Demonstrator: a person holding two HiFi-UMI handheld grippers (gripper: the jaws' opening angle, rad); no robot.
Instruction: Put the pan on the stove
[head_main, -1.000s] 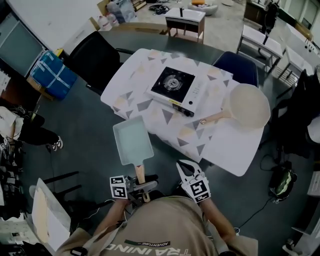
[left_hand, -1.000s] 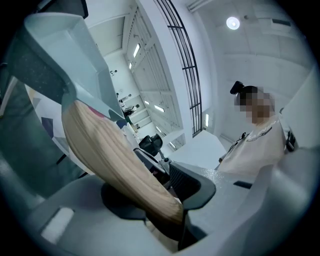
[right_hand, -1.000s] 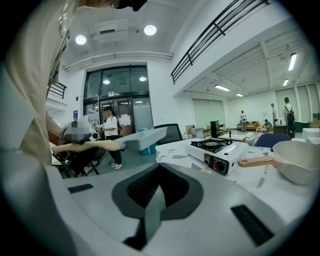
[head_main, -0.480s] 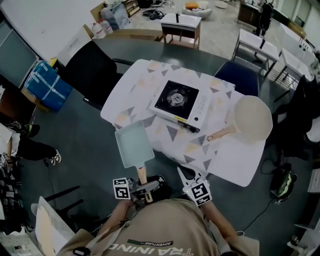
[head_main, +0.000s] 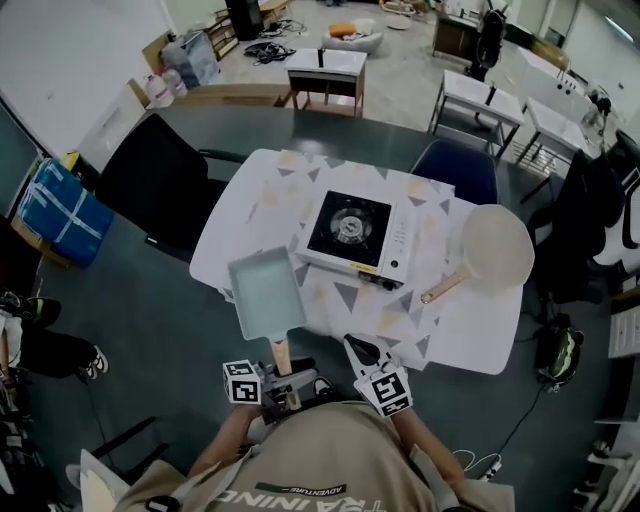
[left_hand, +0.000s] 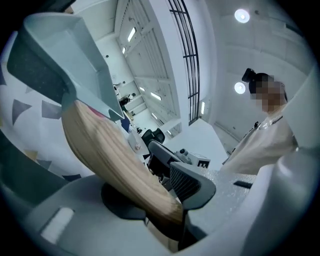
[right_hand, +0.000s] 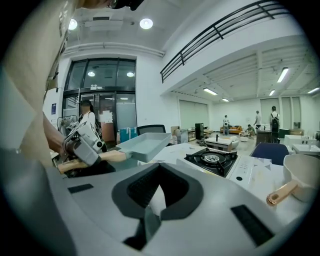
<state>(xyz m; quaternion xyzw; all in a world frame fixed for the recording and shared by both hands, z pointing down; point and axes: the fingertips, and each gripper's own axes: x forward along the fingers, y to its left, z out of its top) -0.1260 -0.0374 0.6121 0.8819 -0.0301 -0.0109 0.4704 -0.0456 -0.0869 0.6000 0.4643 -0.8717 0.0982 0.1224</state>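
A pale teal rectangular pan with a wooden handle hangs level over the table's near left edge, just left of the stove. My left gripper is shut on the end of that handle, and the pan body rises beyond the jaws. The stove is a white single-burner unit with a black top in the middle of the table. My right gripper is shut and holds nothing, low by the table's near edge. From it I see the pan at left and the stove ahead.
A cream round saucepan with a wooden handle lies on the table's right end. The table has a triangle-patterned cloth. A black chair stands at its left and a blue chair behind. Several people stand far back in the room.
The pan has come forward and right with my left gripper, so its corner is now close to the stove. The right gripper has kept its place by the body.
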